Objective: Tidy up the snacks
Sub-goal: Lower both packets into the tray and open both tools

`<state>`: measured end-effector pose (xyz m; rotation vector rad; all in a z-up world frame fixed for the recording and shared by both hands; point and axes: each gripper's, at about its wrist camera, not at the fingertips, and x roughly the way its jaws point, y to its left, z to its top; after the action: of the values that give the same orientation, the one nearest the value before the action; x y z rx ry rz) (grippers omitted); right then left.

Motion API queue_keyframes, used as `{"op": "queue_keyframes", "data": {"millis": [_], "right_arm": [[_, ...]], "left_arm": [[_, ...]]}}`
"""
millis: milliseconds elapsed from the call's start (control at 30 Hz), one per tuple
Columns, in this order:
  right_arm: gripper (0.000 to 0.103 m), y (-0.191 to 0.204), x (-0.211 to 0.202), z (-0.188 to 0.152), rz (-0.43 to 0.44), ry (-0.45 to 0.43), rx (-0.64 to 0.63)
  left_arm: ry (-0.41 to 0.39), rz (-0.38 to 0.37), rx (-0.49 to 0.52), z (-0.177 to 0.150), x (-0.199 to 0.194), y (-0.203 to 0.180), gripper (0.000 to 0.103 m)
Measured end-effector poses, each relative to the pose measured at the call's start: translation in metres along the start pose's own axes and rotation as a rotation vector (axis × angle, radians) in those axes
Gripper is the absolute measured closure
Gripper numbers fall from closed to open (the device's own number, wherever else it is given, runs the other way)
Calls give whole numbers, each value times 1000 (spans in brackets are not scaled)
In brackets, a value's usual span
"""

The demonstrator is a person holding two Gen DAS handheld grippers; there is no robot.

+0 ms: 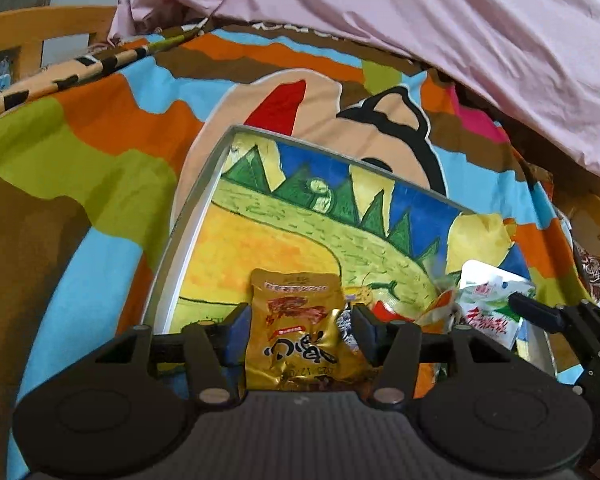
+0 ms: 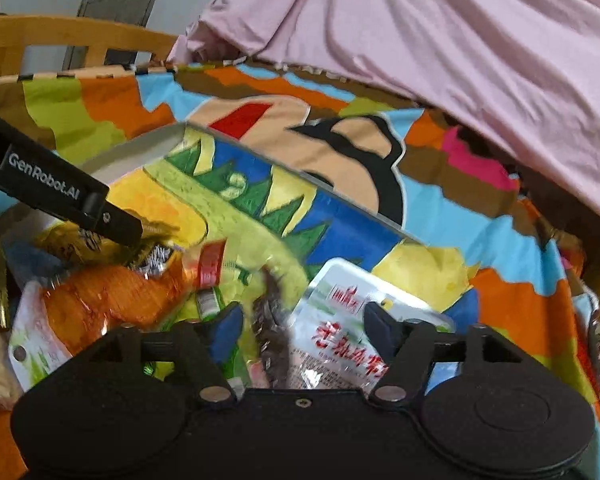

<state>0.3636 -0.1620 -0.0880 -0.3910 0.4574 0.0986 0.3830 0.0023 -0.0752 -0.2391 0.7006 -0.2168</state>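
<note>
Gold snack packet (image 1: 300,332) lengthwise between left hand-held gripper (image 1: 300,330) jaws, apart; right hand-held gripper (image 2: 302,330) jaws likewise apart over white packet (image 2: 340,332).

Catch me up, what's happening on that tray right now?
A person holds a gripper in each hand over a painted tray lying on a colourful cloth. The left gripper has a gold snack packet between its fingers, jaws parted with a gap showing on one side. The right gripper sits open over a white packet with red writing. An orange packet lies among more snacks beside them on the tray.
</note>
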Motion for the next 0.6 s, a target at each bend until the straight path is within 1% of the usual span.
{"op": "queue_keyframes", "data": {"millis": [100,167,233,367,467,600], "right_arm": [[18,-5,-13,7,-23,-35,6],[17,-10,-21,12,-39,-52,19],[15,-16,-33,18,-55,-74,45],[7,-27,-59,26,-73,-122,99],[4,-34,-83,30,-76,-158,138],[1,-37,-117,31,-63,-199,163]], "left_arm": [[-27,-1,18,2,-11,-6,31],[-51,-1,28,3,-20,-9,29],[-70,-3,29,5,-30,-12,22],[-124,-7,21,6,-55,-13,17],[-197,3,13,5,-80,-15,11],[-329,67,-11,-2,-118,-16,4]]}}
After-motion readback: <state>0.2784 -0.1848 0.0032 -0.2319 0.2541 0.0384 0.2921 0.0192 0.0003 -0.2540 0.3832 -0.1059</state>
